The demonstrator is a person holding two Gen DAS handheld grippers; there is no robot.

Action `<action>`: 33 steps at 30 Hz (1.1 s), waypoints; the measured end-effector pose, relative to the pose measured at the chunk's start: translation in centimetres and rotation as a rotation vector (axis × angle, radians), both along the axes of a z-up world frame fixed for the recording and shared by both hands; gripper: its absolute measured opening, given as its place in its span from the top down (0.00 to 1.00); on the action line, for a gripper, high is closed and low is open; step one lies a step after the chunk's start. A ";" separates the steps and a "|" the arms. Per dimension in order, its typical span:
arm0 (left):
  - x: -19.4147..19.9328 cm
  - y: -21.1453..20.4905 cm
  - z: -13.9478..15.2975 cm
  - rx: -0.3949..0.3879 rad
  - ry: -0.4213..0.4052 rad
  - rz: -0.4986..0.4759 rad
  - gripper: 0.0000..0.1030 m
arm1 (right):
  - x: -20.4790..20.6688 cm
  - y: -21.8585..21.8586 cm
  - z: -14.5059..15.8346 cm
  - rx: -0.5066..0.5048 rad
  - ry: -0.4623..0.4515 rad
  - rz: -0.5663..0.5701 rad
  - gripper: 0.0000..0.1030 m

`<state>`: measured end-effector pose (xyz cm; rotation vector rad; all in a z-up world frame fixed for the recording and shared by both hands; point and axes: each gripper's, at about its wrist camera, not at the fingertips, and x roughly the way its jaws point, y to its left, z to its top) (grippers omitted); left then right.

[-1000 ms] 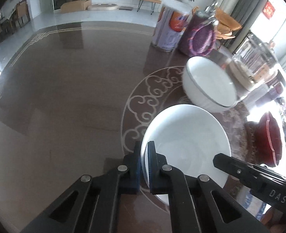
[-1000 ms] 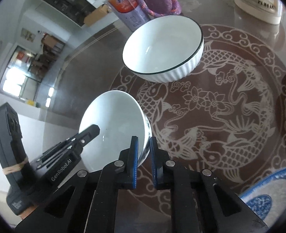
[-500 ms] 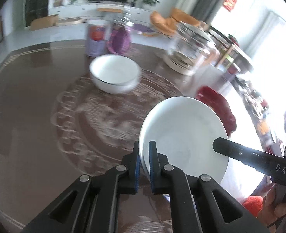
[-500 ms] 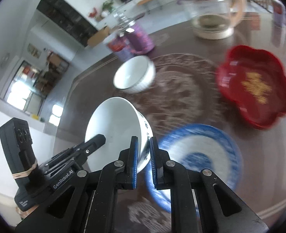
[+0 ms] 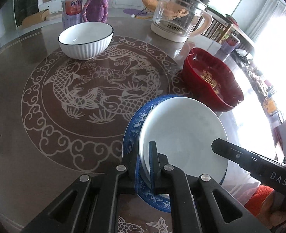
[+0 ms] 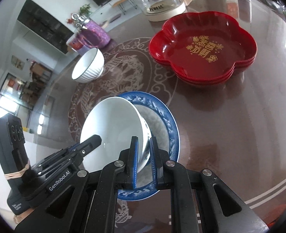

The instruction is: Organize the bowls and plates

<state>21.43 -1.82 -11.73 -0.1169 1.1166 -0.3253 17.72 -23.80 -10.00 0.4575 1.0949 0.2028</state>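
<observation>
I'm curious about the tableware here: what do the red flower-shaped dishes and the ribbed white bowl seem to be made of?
The red flower-shaped dishes look like glossy plastic or lacquer: uniform red, sharp reflections, printed gold characters, thin stacked rims. The ribbed white bowl looks like glazed ceramic, probably porcelain: smooth shiny white, a thick fluted wall, a thin dark line on the rim. Neither can be confirmed by sight alone.

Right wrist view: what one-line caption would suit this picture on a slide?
Both grippers, left and right, pinch opposite rims of a white bowl over a blue-patterned plate.
</observation>
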 end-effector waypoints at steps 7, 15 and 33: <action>-0.6 -0.8 0.4 0.027 -0.056 -0.030 0.74 | -0.9 -0.1 0.3 -0.036 -0.084 0.013 0.76; -3.4 4.2 4.4 -0.007 -0.267 0.070 0.15 | -6.5 -3.9 2.5 -0.067 -0.314 -0.191 0.34; -3.8 12.3 -2.1 0.105 -0.152 0.317 0.15 | -9.8 -8.8 -2.1 -0.300 -0.254 -0.439 0.32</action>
